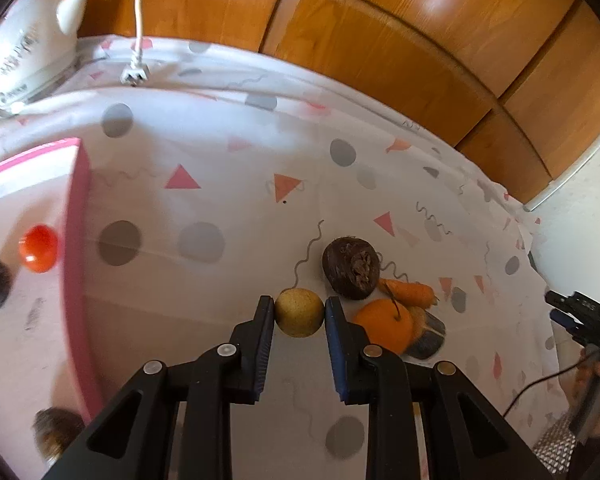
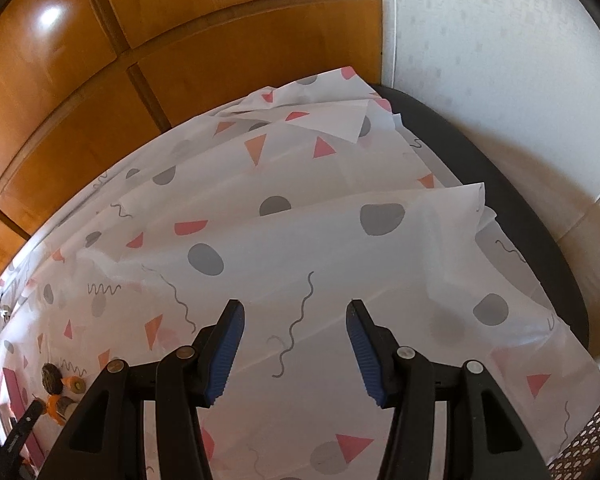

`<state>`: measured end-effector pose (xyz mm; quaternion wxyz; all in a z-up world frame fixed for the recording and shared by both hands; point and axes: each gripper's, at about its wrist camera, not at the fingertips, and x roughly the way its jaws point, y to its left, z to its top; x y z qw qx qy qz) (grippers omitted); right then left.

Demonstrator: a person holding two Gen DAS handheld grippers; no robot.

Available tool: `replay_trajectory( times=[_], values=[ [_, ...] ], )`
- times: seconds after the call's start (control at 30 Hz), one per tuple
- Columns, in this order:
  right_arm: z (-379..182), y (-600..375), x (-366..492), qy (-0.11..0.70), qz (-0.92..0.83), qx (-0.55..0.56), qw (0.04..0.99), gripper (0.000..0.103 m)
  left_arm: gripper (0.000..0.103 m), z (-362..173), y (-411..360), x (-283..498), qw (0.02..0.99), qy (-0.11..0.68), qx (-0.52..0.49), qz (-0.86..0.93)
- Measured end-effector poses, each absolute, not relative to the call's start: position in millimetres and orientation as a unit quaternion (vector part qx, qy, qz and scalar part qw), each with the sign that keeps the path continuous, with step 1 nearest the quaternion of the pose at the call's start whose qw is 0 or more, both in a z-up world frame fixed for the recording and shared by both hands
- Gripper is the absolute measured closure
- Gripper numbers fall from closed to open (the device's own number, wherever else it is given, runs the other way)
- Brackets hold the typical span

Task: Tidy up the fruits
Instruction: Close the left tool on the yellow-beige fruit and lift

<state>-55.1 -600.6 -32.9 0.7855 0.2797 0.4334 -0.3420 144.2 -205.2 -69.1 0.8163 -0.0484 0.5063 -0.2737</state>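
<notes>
In the left wrist view, the left gripper [image 1: 299,312] has its blue-padded fingers [image 1: 265,334] pressed on both sides of a small yellowish round fruit [image 1: 299,313], clamping it just above the patterned tablecloth [image 1: 204,152]. Just beyond and to the right lie a dark brown beetroot [image 1: 351,268], a carrot [image 1: 410,291] touching it, and an orange [image 1: 386,325] in front of the carrot. A pink-rimmed tray [image 1: 78,240] at the left holds a red tomato [image 1: 39,247]; two dark round items near it are too blurred to name. A white iron [image 1: 28,52] with its cord sits at the far left corner. In the right wrist view, the right gripper [image 2: 295,350] hangs over bare cloth [image 2: 300,240] with its jaws parted and nothing between them, well apart from the produce, which shows small at the lower left edge.
</notes>
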Motion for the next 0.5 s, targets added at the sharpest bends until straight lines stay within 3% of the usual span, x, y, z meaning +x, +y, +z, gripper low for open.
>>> replay_trajectory(
  times=[0.5],
  values=[
    [-35.4,-590.3,-48.3,0.45,-0.323,0.262,0.791,0.049,0.077,-27.0,-92.4,110.5,0.859,0.463,-0.087,-0.202]
  ],
)
